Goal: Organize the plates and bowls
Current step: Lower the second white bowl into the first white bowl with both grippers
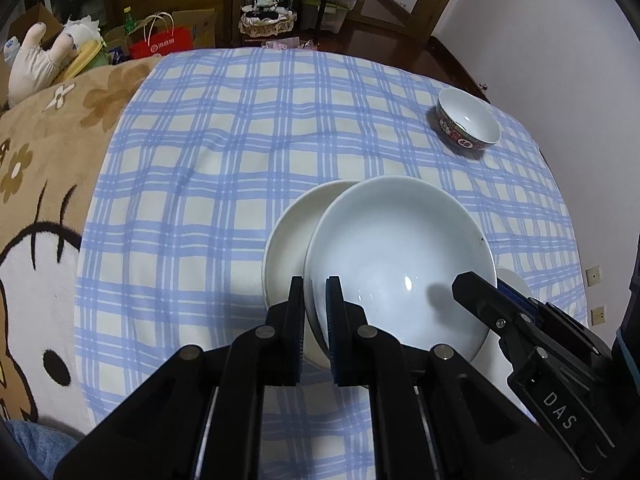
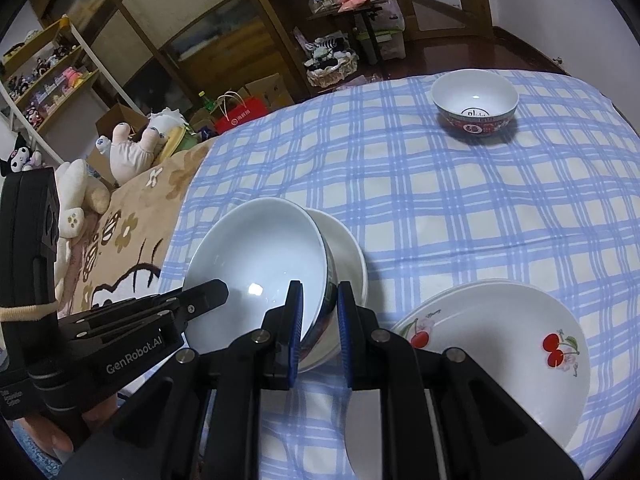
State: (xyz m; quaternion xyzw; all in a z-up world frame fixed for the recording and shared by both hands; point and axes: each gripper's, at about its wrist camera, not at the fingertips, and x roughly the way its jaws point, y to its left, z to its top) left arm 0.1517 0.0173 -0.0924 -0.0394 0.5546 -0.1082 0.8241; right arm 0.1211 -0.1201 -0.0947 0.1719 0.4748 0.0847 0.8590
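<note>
A large white bowl (image 1: 396,256) (image 2: 260,256) is held tilted over a plain white bowl (image 1: 292,236) (image 2: 344,248) on the blue checked cloth. My left gripper (image 1: 314,312) is shut on its left rim. My right gripper (image 2: 319,320) is shut on its right rim, and shows in the left wrist view (image 1: 480,296); the left gripper shows in the right wrist view (image 2: 200,296). A small red-patterned bowl (image 1: 468,124) (image 2: 474,106) stands at the far right. Stacked cherry-print plates (image 2: 496,344) lie at the near right.
The blue checked cloth (image 1: 240,152) (image 2: 440,208) covers the surface. A brown cartoon blanket (image 1: 44,184) (image 2: 128,240) lies to the left with plush toys (image 2: 132,148) beyond it. A white wall (image 1: 560,60) is close on the right.
</note>
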